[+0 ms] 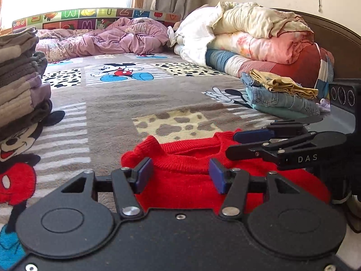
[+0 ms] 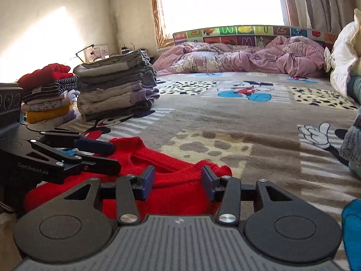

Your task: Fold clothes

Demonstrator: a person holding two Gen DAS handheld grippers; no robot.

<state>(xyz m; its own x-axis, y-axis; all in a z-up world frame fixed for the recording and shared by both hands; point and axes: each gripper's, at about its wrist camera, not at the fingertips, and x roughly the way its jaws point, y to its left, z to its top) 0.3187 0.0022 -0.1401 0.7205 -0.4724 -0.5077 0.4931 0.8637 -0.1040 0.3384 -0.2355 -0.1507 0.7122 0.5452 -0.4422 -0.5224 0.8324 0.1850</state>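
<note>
A red knit sweater [image 1: 187, 180] lies folded on the cartoon-mouse blanket [image 1: 112, 103], neckline facing away from me. My left gripper [image 1: 180, 176] hovers low over its left half, open, blue pads either side of the collar rib without pressing it. My right gripper [image 2: 178, 181] is open over the sweater [image 2: 176, 187] at its right half, and cloth shows in the gap between its pads. Each gripper also appears in the other's view, the right gripper [image 1: 232, 144] reaching in from the right and the left gripper [image 2: 114, 157] from the left. Both hold nothing.
A tall stack of folded grey and purple clothes [image 2: 115, 90] stands to the left, with a smaller striped and yellow stack [image 2: 47, 94] behind it. Folded jeans with a yellow garment on top [image 1: 279, 94] lie to the right. Rolled quilts [image 1: 259, 38] and a purple duvet [image 1: 126, 36] fill the far end.
</note>
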